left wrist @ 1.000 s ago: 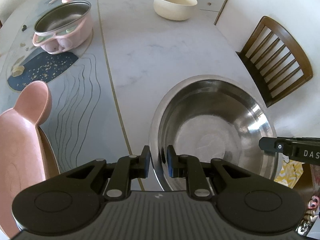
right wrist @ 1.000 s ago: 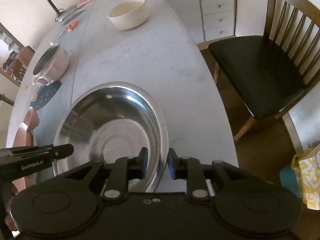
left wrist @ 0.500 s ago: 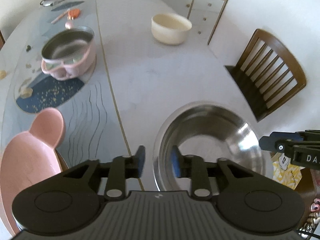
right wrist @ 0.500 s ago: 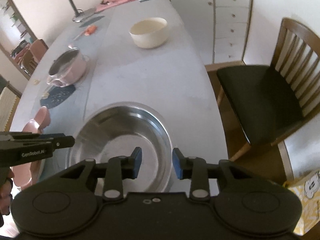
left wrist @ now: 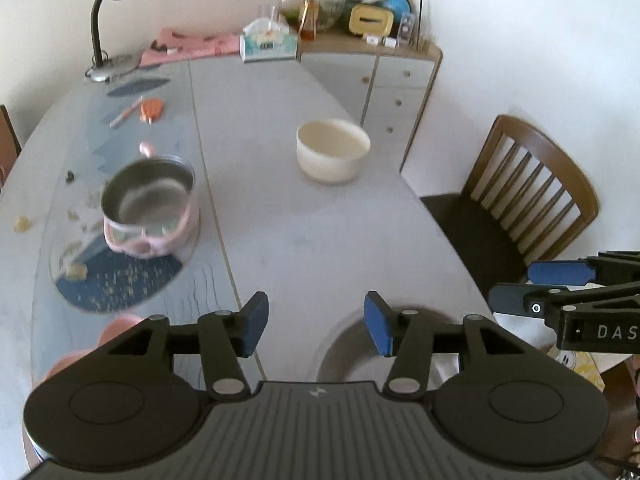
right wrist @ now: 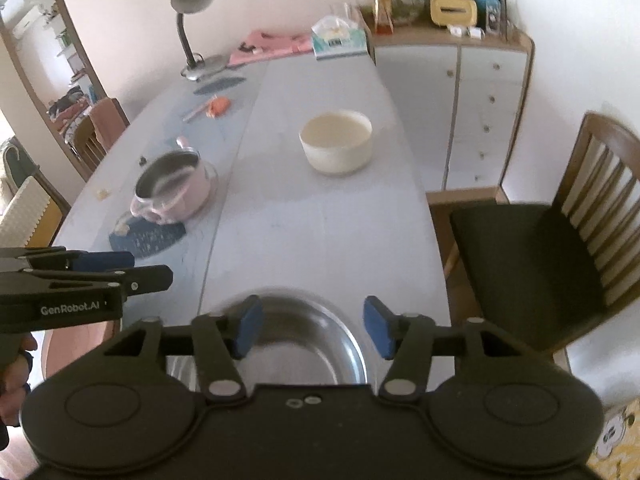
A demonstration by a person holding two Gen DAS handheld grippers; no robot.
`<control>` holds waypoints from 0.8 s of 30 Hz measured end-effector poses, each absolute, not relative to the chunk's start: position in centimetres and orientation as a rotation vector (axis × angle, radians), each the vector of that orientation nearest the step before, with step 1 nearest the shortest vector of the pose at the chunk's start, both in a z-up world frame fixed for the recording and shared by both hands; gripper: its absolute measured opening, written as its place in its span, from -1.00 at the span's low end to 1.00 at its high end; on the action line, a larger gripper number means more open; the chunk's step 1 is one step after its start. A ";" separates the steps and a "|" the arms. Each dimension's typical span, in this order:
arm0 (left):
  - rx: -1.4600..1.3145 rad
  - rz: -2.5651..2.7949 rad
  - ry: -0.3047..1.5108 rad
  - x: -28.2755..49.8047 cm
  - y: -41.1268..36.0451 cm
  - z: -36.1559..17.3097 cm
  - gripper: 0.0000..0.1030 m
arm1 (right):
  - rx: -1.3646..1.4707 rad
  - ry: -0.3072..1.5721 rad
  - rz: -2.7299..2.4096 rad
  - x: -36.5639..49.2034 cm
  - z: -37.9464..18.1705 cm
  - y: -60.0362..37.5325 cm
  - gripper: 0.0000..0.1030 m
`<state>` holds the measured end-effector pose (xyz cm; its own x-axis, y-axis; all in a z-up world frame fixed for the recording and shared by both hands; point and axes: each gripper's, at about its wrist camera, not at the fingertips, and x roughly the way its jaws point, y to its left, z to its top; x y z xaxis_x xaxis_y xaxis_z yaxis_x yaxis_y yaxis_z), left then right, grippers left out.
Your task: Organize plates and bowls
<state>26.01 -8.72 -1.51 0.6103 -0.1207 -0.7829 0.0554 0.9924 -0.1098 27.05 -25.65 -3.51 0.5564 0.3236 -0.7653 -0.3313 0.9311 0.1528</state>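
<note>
A large steel bowl (right wrist: pixel 304 336) sits on the grey table near its front edge, partly hidden behind my grippers; it also shows in the left wrist view (left wrist: pixel 344 344). My left gripper (left wrist: pixel 316 324) is open and empty, raised above the bowl's left rim. My right gripper (right wrist: pixel 312 326) is open and empty above the bowl. A cream bowl (left wrist: pixel 333 150) stands farther back on the right; it shows in the right wrist view too (right wrist: pixel 336 145). A pink pot with a steel insert (left wrist: pixel 150 204) stands at the left (right wrist: pixel 172 190). A pink plate (left wrist: pixel 76 356) lies at the near left.
A dark blue mat (left wrist: pixel 116 280) lies under the pink pot. A wooden chair (right wrist: pixel 560 240) stands right of the table. A desk lamp (left wrist: pixel 108 20), a tissue box (left wrist: pixel 268 42) and a white cabinet (right wrist: pixel 452 92) are at the far end.
Both grippers opened wide, let go of the steel bowl's rim and rose back from it. The bowl now rests on the table.
</note>
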 end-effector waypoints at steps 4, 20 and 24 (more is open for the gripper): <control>-0.071 -0.093 0.874 27.4 -8.8 -0.3 0.10 | -0.025 0.862 0.396 28.2 -2.2 -25.4 0.29; -0.086 -0.055 0.777 35.8 -9.7 1.8 0.53 | -0.068 0.811 0.416 36.6 -0.9 -25.7 0.84; -0.105 -0.039 0.809 39.0 -9.9 1.0 0.53 | -0.068 0.823 0.415 39.4 -1.3 -25.7 0.90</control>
<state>38.96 -9.92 1.04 0.6897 -0.0751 -0.7202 -0.0050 0.9941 -0.1084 39.43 -25.74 -1.34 0.6045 0.3321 -0.7241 -0.3842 0.9178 0.1002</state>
